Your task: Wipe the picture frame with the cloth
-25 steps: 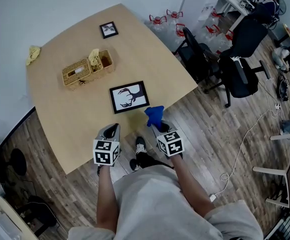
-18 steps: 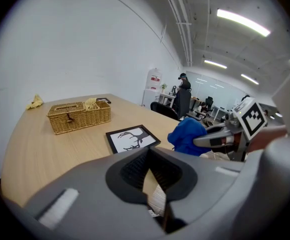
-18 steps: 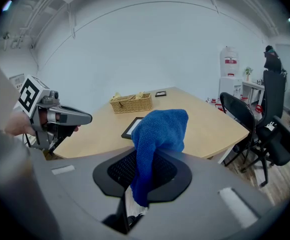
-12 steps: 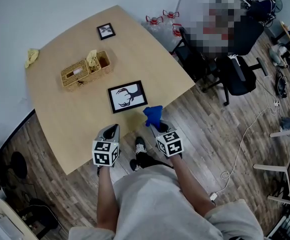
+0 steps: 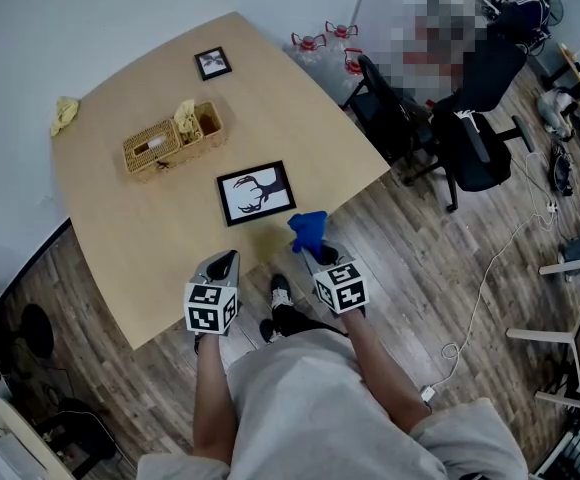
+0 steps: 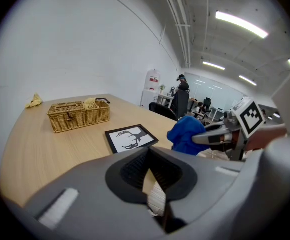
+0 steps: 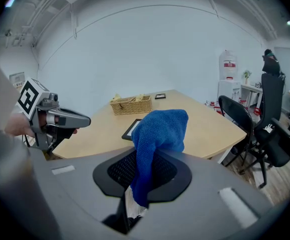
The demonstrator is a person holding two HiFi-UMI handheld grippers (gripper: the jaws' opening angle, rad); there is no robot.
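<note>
A black picture frame [image 5: 258, 193] with a deer-antler print lies flat near the front edge of the wooden table [image 5: 140, 208]; it also shows in the left gripper view [image 6: 131, 138] and, partly hidden, in the right gripper view [image 7: 130, 129]. My right gripper [image 5: 308, 240] is shut on a blue cloth [image 5: 308, 229] [image 7: 157, 139], held just off the table's front edge, to the right of the frame. My left gripper [image 5: 224, 264] is shut and holds nothing, hovering over the table's front edge below the frame.
A wicker basket [image 5: 174, 138] with yellowish cloths stands behind the frame. A small photo frame [image 5: 213, 62] sits at the far edge, a yellow rag [image 5: 65, 112] at the far left corner. Office chairs [image 5: 470, 138] and water jugs [image 5: 320, 40] stand to the right.
</note>
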